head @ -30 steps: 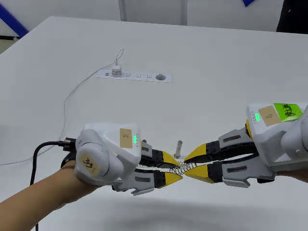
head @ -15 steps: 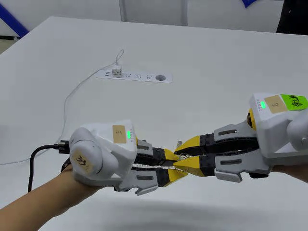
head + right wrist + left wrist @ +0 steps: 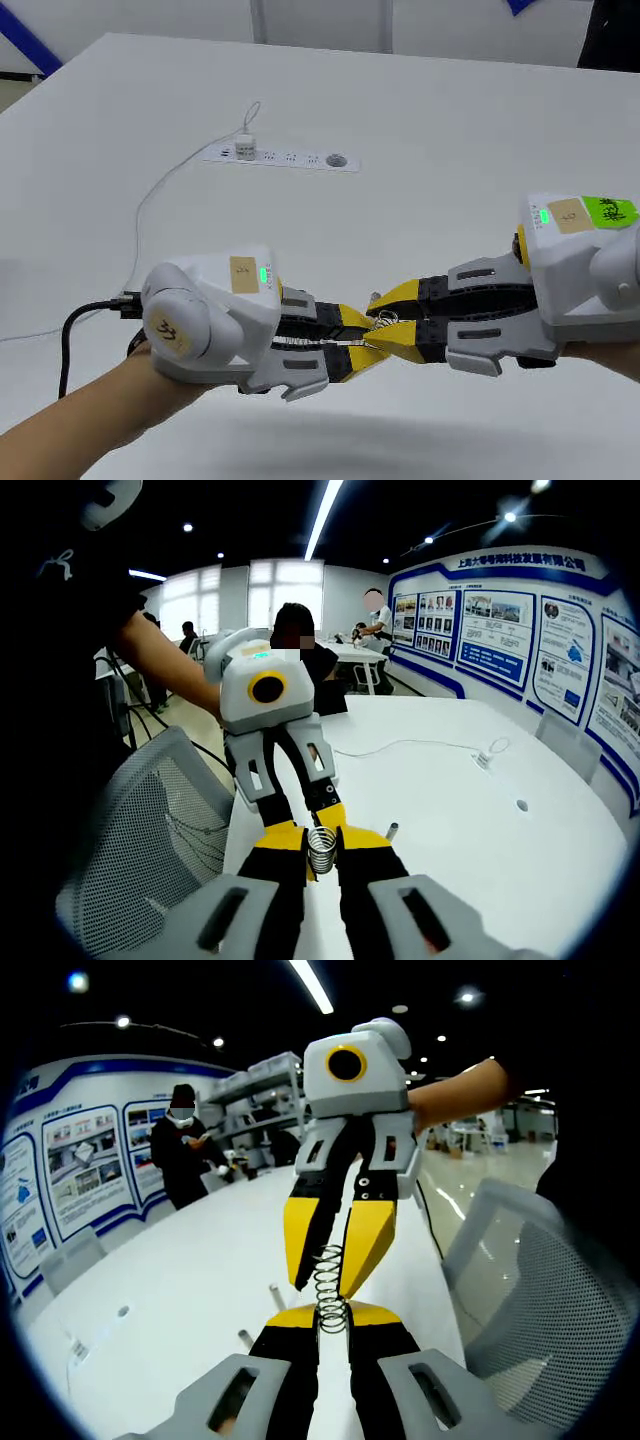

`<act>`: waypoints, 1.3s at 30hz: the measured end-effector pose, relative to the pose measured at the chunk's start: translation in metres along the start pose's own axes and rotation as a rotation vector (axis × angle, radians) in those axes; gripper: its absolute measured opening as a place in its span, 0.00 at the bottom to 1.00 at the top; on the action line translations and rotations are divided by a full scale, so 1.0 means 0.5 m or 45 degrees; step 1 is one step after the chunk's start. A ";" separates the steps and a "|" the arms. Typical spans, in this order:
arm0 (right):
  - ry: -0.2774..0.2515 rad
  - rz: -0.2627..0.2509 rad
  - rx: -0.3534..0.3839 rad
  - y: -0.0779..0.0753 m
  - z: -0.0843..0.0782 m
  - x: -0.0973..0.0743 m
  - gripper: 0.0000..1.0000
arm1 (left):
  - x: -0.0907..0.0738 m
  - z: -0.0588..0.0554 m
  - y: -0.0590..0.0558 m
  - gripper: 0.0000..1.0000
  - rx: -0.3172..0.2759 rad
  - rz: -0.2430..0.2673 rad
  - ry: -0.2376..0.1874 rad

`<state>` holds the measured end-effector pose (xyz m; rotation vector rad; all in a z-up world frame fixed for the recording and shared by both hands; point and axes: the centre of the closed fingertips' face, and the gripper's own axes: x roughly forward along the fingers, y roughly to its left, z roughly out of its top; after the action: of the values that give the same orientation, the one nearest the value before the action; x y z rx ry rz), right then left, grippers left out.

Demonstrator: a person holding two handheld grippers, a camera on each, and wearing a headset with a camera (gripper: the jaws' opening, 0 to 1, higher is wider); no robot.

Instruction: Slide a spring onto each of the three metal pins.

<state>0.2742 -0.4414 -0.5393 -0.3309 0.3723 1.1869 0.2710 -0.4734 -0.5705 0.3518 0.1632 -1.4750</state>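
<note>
**A:** How is the job looking across the white table point(image 3: 450, 150)?

**B:** The person is holding both tools low over its near part, nose to nose. Judging by how things lie, no spring is sitting on a pin yet, so the first threading is only being prepared.

**A:** What are the tongs doing?

**B:** The left gripper point(image 3: 332, 1312) is pinching one end of the spring point(image 3: 329, 1285), with its yellow tips drawn together around the coil. The right gripper point(image 3: 322, 842) is clamping the other end, and the coil is showing end-on between its tips. Both are gripping the same piece, which is hanging in the air between them, clear of the table.

**A:** And the pins?

**B:** In the left gripper view, a metal pin point(image 3: 277, 1296) and a second pin point(image 3: 243, 1338) are standing upright on the table, just beyond the tips and off to one side. They are looking bare, though they are too small to be sure.

**A:** So which step is this?

**B:** The spring is probably being handed over or re-seated between the two grippers.

**A:** What is the next move calling for?

**B:** One gripper should be letting go while the other is turning the spring so its open end faces down. Then it needs lining up over a pin's top and lowering straight. The coil is soft and narrow, so a slanted approach is likely to catch on the pin's edge.
</note>
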 end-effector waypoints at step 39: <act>-0.018 -0.038 0.019 -0.002 0.003 -0.007 0.10 | -0.008 0.011 0.009 0.13 -0.081 0.066 -0.056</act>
<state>0.2740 -0.4440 -0.5361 -0.3142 0.3624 1.1560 0.2746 -0.4714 -0.5634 0.2700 0.1642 -1.4223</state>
